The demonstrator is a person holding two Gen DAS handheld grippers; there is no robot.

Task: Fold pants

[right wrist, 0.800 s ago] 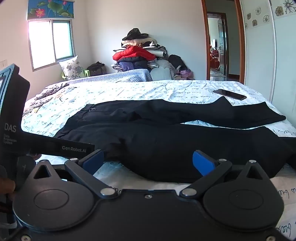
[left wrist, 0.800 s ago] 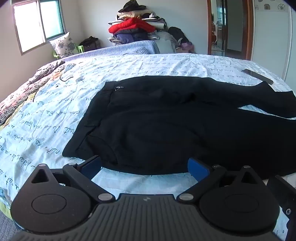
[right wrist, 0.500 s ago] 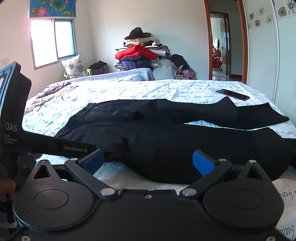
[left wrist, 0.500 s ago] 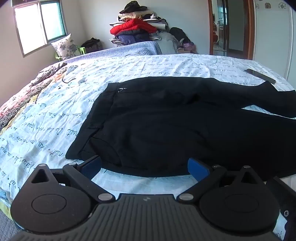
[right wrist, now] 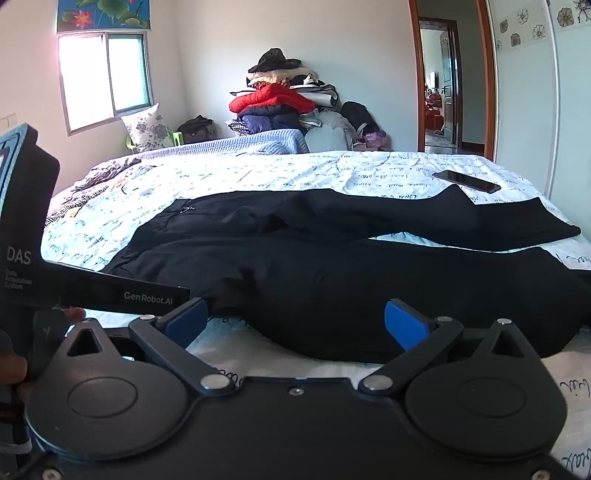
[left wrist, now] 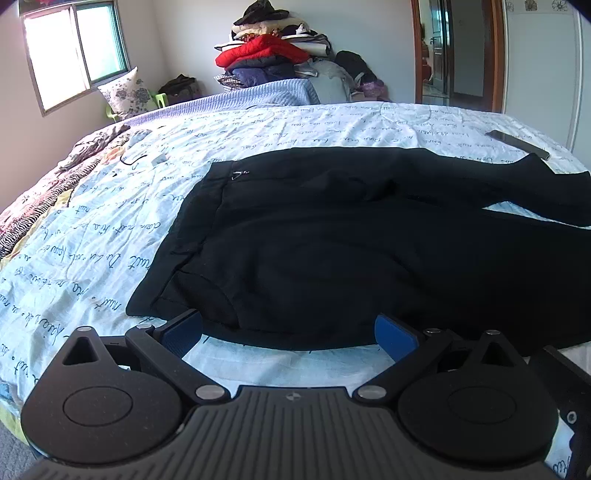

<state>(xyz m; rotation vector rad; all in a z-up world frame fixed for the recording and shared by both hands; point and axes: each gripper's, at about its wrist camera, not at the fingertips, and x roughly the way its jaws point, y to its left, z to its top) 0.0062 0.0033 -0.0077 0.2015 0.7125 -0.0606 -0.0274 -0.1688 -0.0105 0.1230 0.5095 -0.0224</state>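
Window (right wrist: 107, 77): far left wall, bright, with a lotus picture (right wrist: 103, 14) above it.
Floral pillow (right wrist: 147, 127): propped just under the window at the far left corner.
Striped bedding (left wrist: 33, 206): bunched along the bed's left edge.
Bedsheet (left wrist: 92, 236): pale blue with handwriting print, covering the whole bed.
Left gripper (left wrist: 288, 332): low at the near edge of the bed, jaws wide apart with nothing between them; its blue pads (left wrist: 183, 328) sit just short of the pants' near hem, at the waist end.
Black pants (left wrist: 351, 240): spread flat across the middle of the bed, waistband to the left, both legs running off to the right; the far leg angles away from the near one, leaving a wedge of sheet between them.
Right gripper (right wrist: 295, 319): also at the near edge, further right along the near leg, jaws spread apart and holding nothing; the near leg's edge lies just beyond the blue pads (right wrist: 404, 325).
Clothes pile (right wrist: 284, 99): stacked against the far wall, a red jacket in the middle of the heap.
Phone (right wrist: 466, 181): dark slab lying on the sheet far right, just beyond the far leg's cuff.
Doorway (right wrist: 443, 96): open, far right, wooden frame.
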